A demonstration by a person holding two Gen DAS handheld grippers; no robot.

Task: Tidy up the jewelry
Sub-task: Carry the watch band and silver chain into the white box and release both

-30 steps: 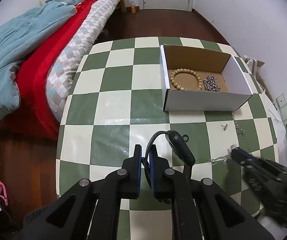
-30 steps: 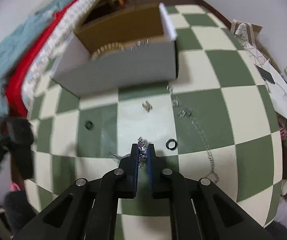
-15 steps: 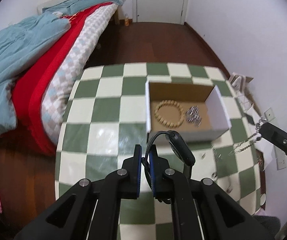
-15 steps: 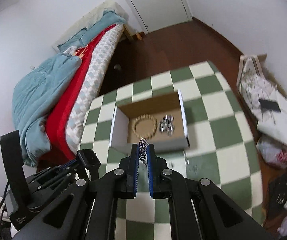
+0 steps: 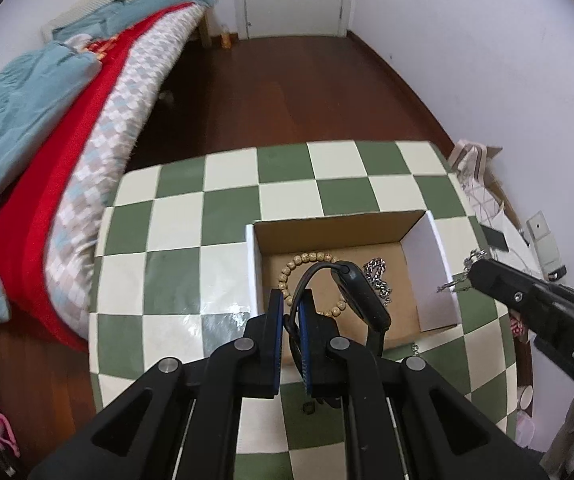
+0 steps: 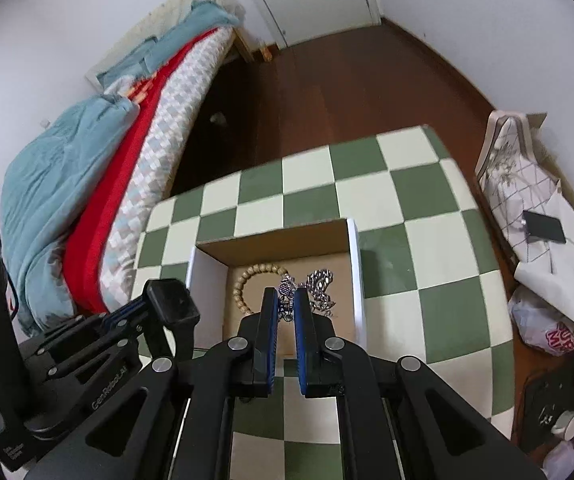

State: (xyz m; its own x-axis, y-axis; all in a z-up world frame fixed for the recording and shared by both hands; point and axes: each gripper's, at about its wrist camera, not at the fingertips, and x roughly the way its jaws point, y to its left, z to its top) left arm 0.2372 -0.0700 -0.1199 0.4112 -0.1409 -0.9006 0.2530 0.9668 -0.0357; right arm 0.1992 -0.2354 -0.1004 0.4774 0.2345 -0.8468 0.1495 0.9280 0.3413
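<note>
An open cardboard box (image 5: 250, 276) with white outer walls stands on the green-and-cream checked table (image 5: 183, 272). Inside lie a wooden bead bracelet (image 5: 307, 259) and a silver chain (image 5: 379, 280). High above the box's near edge, my left gripper (image 5: 291, 314) is shut on the strap of a black smartwatch (image 5: 361, 296). My right gripper (image 6: 286, 310) is shut on a thin silver necklace (image 6: 285, 290), held over the box (image 6: 354, 272); its loose end dangles (image 5: 453, 286) by the box's right wall. In the right wrist view the watch (image 6: 171, 304) shows at the left.
A small dark ring (image 5: 309, 409) and another small piece (image 5: 415, 347) lie on the table near the box. A bed with blue and red covers (image 5: 27, 152) borders the table's left side. Bags and clutter (image 6: 527, 208) fill the floor to the right.
Both grippers have risen well above the table with the watch and the necklace. They have moved forward, so both now hang over the box.
</note>
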